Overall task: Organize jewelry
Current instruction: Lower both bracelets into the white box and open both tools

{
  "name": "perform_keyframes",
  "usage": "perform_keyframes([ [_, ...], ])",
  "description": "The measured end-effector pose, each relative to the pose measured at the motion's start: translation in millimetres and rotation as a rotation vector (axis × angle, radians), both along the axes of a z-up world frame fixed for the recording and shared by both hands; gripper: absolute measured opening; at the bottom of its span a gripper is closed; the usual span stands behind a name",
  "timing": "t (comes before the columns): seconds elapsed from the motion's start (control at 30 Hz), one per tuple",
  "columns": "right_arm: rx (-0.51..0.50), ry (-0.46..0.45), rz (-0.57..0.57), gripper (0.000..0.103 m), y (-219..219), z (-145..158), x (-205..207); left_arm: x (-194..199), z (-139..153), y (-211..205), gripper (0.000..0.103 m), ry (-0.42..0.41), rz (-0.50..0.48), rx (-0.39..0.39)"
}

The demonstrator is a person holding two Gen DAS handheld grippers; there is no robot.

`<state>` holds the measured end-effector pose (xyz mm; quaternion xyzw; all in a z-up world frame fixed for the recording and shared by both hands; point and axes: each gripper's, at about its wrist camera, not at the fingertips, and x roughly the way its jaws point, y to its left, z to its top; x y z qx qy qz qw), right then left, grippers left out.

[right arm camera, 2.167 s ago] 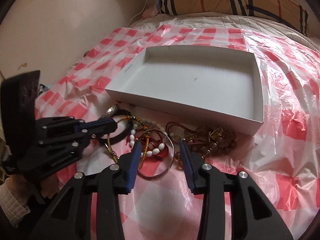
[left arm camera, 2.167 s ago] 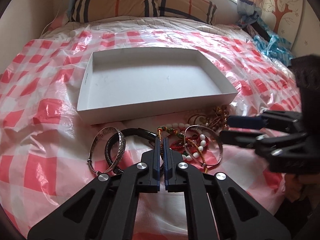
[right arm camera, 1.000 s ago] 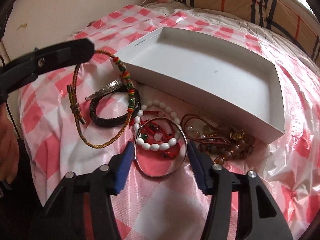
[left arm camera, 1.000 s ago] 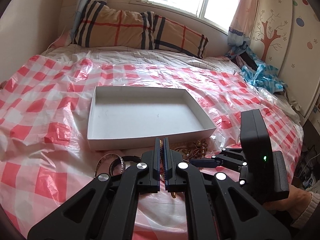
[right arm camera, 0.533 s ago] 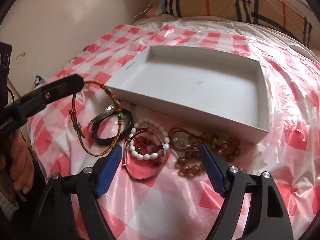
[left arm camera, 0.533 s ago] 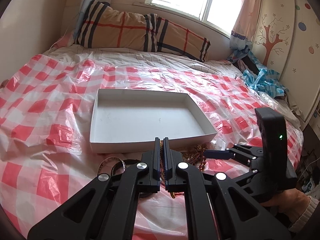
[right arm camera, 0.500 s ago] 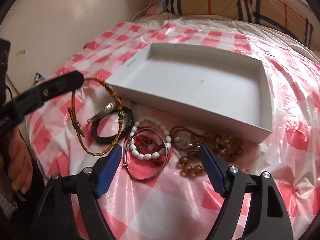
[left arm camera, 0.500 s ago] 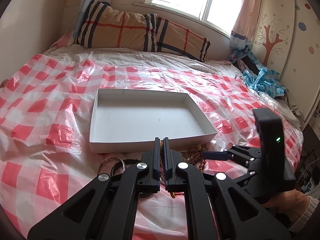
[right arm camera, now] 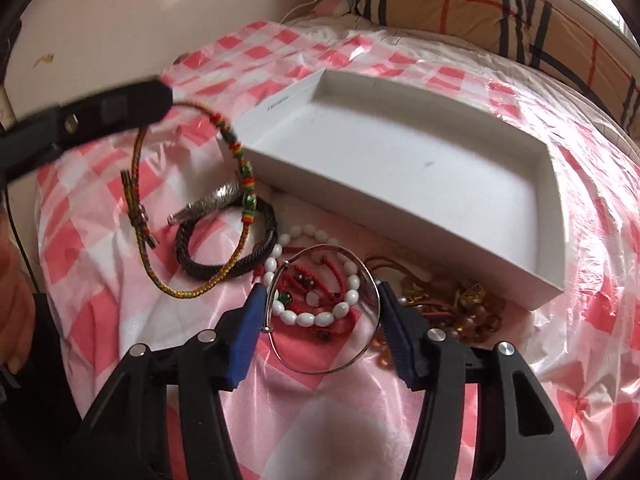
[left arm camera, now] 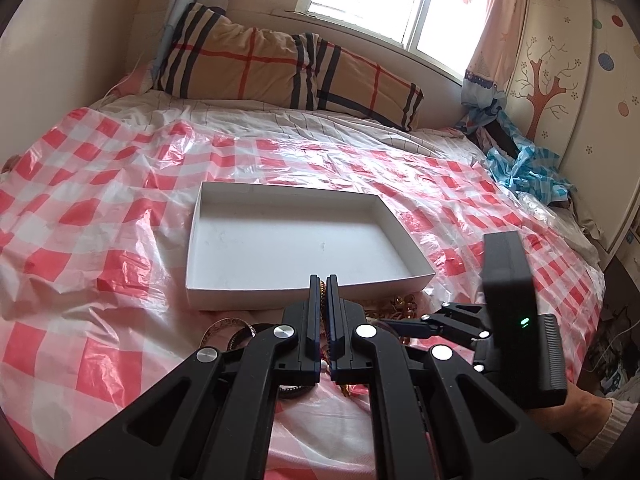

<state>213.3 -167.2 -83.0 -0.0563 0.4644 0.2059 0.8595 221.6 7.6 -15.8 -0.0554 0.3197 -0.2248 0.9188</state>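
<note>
You've lifted the braided cord bracelet (right arm camera: 240, 184) clear of the pile since a second ago, left claw (left arm camera: 324, 292) pinching it (right claw (right arm camera: 320, 320) spread over the bangle (right arm camera: 324, 308)). Next stop, I'd guess, the white box (right arm camera: 400, 152), still bare.

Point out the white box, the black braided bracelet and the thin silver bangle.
white box (right arm camera: 420, 168): right wrist view, on its bare floor.
black braided bracelet (right arm camera: 218, 268): right wrist view, on its near braided edge.
thin silver bangle (right arm camera: 320, 371): right wrist view, on its near wire arc.
</note>
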Motion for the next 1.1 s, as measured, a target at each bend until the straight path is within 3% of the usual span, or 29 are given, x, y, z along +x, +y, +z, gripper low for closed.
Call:
perform_keyframes([
  [0.2,0.104,-0.077,-0.126,0.055,-35.7,29.2,13.5,14.5,8.0,-10.7,0.003,-0.010,-0.016,0.000],
  [0.37,0.109,-0.106,-0.180,0.055,-50.1,39.1,46.5,38.5,10.2,-24.7,0.003,-0.019,-0.021,0.005],
  [0.87,0.087,-0.130,-0.191,0.056,-46.6,22.1,93.6,90.7,-7.6,-39.5,0.003,-0.004,0.037,-0.012],
  [0.93,0.071,-0.135,-0.205,0.062,-46.6,18.6,99.7,97.3,-12.3,-37.6,0.003,-0.001,0.075,-0.003],
  [0.97,0.063,-0.131,-0.213,0.072,-47.3,16.4,102.5,101.8,-16.4,-37.3,0.005,0.016,0.083,0.008],
  [1.03,0.052,-0.130,-0.220,0.073,-48.7,13.7,103.4,107.3,-24.0,-36.9,0.015,0.040,0.114,0.058],
  [1.1,0.044,-0.128,-0.217,0.073,-49.2,13.7,101.8,109.9,-28.7,-35.5,0.032,0.059,0.143,0.099],
])
